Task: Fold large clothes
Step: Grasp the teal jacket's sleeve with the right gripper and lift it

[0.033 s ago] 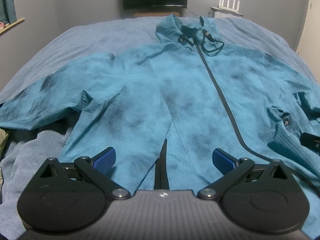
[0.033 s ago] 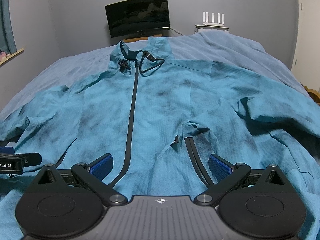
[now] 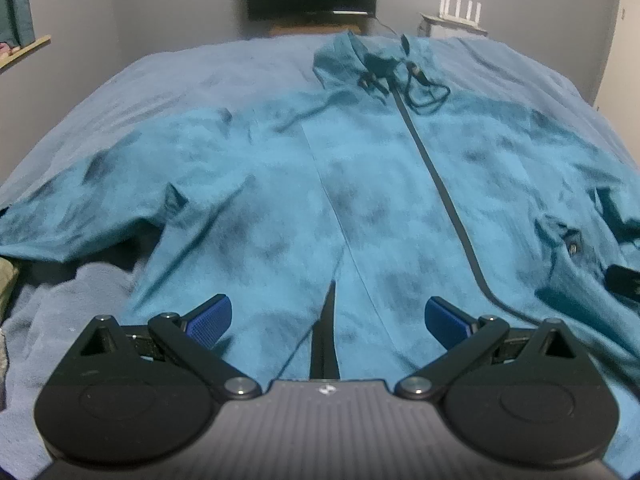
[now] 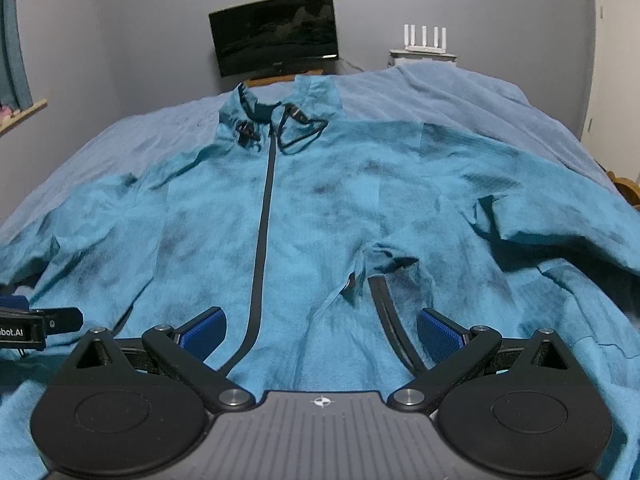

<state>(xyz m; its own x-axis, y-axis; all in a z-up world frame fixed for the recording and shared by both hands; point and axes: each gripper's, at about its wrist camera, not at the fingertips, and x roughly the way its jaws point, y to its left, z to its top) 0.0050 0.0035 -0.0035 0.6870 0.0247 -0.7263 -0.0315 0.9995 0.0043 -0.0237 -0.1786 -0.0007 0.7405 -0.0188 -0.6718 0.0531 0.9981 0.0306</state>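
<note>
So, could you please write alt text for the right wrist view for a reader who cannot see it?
A teal jacket lies spread front-up on a blue bed cover, its dark zipper closed. The open right gripper hovers over the hem, the left gripper showing at the left edge.

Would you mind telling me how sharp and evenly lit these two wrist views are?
Left wrist view: dim room, the jacket is smeared by blur, fisheye bends the bed edges. Right wrist view: sharper, the zipper reads crisply, a sleeve fold casts dark shadow.
</note>
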